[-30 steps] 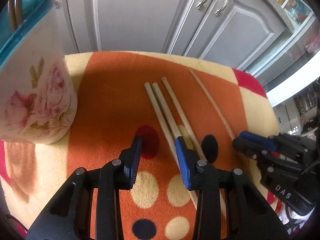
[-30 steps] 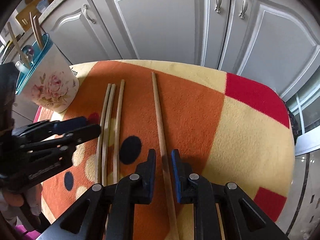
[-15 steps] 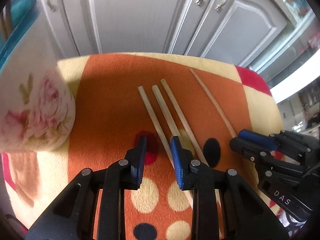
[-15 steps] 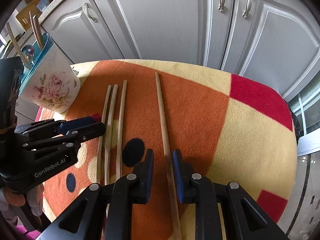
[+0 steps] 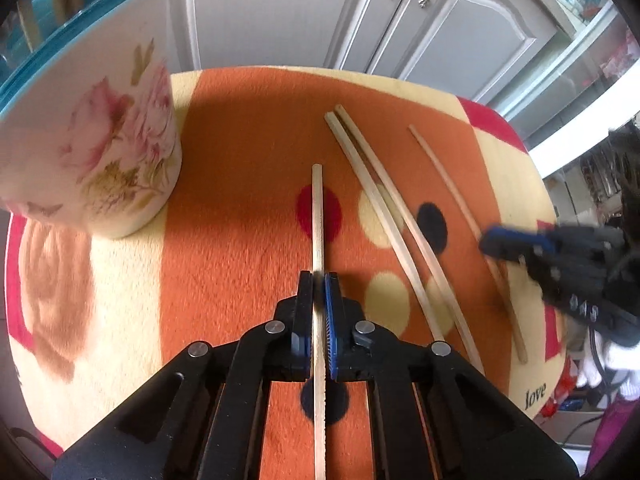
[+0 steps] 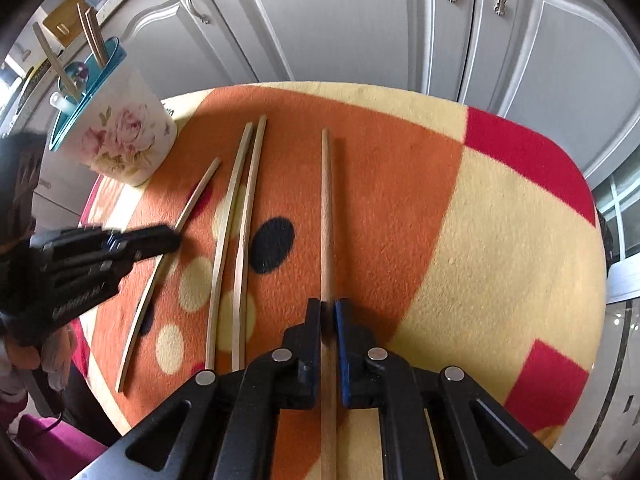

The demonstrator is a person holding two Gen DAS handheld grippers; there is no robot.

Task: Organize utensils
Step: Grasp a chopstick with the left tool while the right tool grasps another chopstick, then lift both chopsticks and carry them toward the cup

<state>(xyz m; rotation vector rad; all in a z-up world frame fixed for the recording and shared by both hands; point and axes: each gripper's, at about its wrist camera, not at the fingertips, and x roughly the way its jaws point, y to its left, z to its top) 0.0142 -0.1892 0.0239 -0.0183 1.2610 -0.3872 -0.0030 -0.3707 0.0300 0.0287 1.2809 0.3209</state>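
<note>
Close, downward; shared tablecloth.

Four pale wooden chopsticks: leftmost chopstick clamped lengthwise, angled apart; middle pair lay side by side, nearly touching, on blanket; rightmost chopstick clamped near its end. Floral utensil holder stood upright, far left, holding chopsticks.

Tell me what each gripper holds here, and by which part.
Left gripper is shut on one chopstick, partway along its shaft. Right gripper is shut on another chopstick, also mid-shaft. Both ends stick out.
</note>
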